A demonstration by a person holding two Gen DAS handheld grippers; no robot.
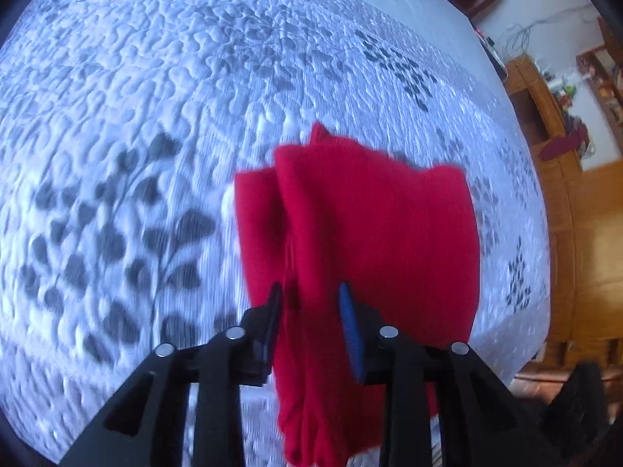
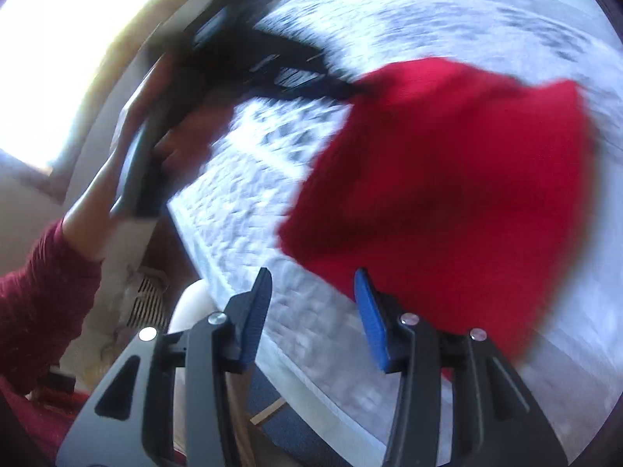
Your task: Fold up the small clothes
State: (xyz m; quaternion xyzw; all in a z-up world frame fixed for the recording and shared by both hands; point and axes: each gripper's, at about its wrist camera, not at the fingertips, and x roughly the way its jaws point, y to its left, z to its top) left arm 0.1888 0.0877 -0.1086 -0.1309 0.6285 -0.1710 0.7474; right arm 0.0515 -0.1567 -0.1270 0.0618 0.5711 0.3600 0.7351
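Note:
A small red knit garment (image 1: 373, 241) hangs bunched from my left gripper (image 1: 311, 295), whose jaws are shut on its fabric, above a white quilted bedspread (image 1: 155, 116) with grey leaf print. In the right wrist view the same red garment (image 2: 447, 202) hangs in the air, held at its upper left by the left gripper (image 2: 342, 91) in the person's hand. My right gripper (image 2: 311, 284) is open and empty, just below and left of the garment's lower edge, over the bedspread (image 2: 241, 210). Both views are motion-blurred.
The bed's edge (image 2: 194, 249) runs diagonally in the right wrist view, with floor below. The person's arm in a dark red sleeve (image 2: 43, 280) is at the left. Wooden furniture (image 1: 560, 179) stands beyond the bed's right side.

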